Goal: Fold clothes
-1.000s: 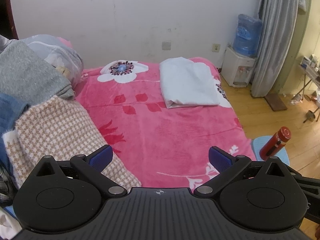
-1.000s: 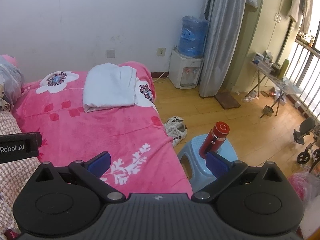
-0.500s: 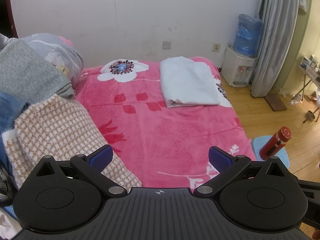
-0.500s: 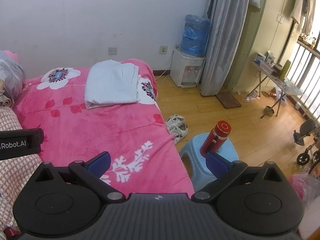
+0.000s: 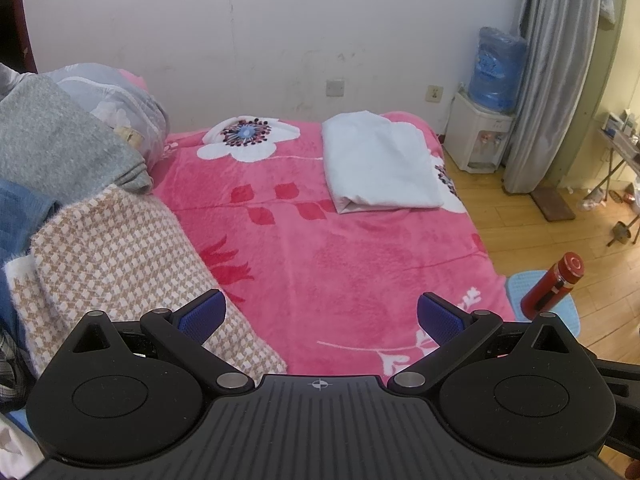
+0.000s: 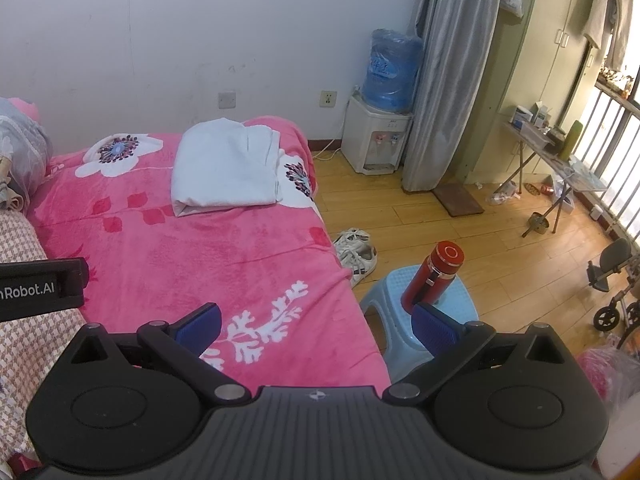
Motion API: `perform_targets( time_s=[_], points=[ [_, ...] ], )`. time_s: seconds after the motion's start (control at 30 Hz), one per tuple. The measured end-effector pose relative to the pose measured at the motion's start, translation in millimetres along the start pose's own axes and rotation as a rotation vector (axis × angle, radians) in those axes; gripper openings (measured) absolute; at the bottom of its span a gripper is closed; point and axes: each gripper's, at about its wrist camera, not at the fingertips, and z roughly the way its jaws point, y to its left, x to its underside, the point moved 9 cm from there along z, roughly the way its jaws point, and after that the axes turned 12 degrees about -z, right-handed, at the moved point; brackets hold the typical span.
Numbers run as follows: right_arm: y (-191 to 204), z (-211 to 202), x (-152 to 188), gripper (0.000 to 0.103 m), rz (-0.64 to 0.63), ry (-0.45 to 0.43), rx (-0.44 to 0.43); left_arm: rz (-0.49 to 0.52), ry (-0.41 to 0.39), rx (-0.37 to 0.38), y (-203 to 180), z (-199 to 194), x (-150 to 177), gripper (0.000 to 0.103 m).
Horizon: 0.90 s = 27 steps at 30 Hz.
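- One piece looks done: a white folded garment [image 5: 380,164] lies flat on the pink bedspread [image 5: 340,264], at the far end near the wall, edges fairly square, soft and a little puffy at the fold.
- The rest is waiting, I judge: a pile sits on the near-left part of the bedspread, topped by a houndstooth garment [image 5: 120,264] in beige and white, with a fuzzy woven look.
- Behind the houndstooth piece, further along the bedspread's left side, a grey knit [image 5: 56,152] slumps in a thick, soft heap, and blue denim-like cloth [image 5: 20,216] pokes out between them.
- My left gripper [image 5: 320,314] is spread wide, blue ribbed pads apart and holding nothing; it hangs over the near end of the bedspread, its left pad just over the houndstooth edge.
- My right gripper [image 6: 316,322] is also spread wide and empty, over the bedspread's near right corner.
- The bedspread itself is plush fleece with white flower prints, so cloth probably grips rather than slides on it.
- Off the bedspread's right edge, a red bottle [image 6: 436,276] stands on a pale blue plastic stool [image 6: 432,312], hard and smooth, well apart from the clothes.
- Next garment not yet picked, so I'd call this early in the job.
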Motion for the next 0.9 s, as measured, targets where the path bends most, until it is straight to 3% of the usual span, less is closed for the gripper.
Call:
perform_targets(
  time_s=[0.9],
  points=[
    [4.0,4.7,3.6,0.103,0.001,0.016,-0.005,-0.004,0.017,-0.007,0.6,5.6,3.4,0.103]
  ],
)
